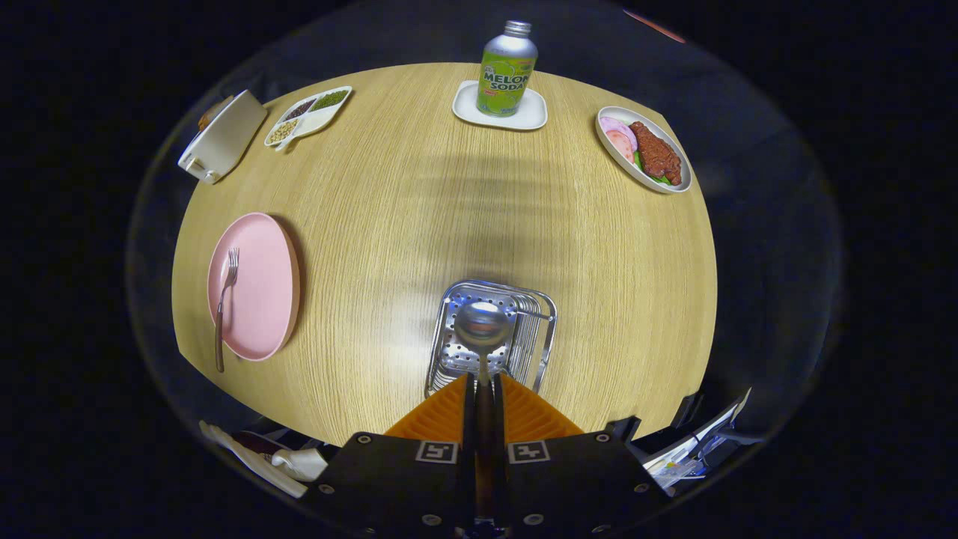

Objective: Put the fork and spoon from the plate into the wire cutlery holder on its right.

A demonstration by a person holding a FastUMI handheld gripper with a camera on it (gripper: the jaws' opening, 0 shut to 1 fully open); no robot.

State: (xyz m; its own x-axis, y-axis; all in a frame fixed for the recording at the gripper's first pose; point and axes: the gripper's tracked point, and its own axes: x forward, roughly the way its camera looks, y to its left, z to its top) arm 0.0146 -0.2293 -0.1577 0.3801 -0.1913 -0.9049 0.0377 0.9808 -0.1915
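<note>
Directly ahead of the gripper, the spoon is held by its handle, which runs down the narrow gap between the two fingers; both fingers press on the handle from either side, so the grip is closed and narrow. The bowl of the spoon projects just beyond the fingertips and hangs over the wire cutlery holder, a bright metal basket with a perforated floor and wire sides standing on the near part of the wooden table. The bowl appears slightly blurred. Whether the spoon touches the holder's floor cannot be told from this view. The handle-end grip is judged suitable for lowering the bowl into the basket without the fingers fouling the wire rim. Well to the left of the holder lies the pink plate, and on its left portion rests the fork, tines pointing away from the gripper and handle overhanging the near rim of the plate onto the table. The fork is well apart from the fingers and untouched; that overhanging handle is judged the easiest point to grasp. On present evidence the spoon stage is near completion and the fork stage is not yet begun. Beyond the holder, at the far side of the table, stand a soda bottle on a small white tray, a dish of meat, a divided dish of beans, and a white box.
</note>
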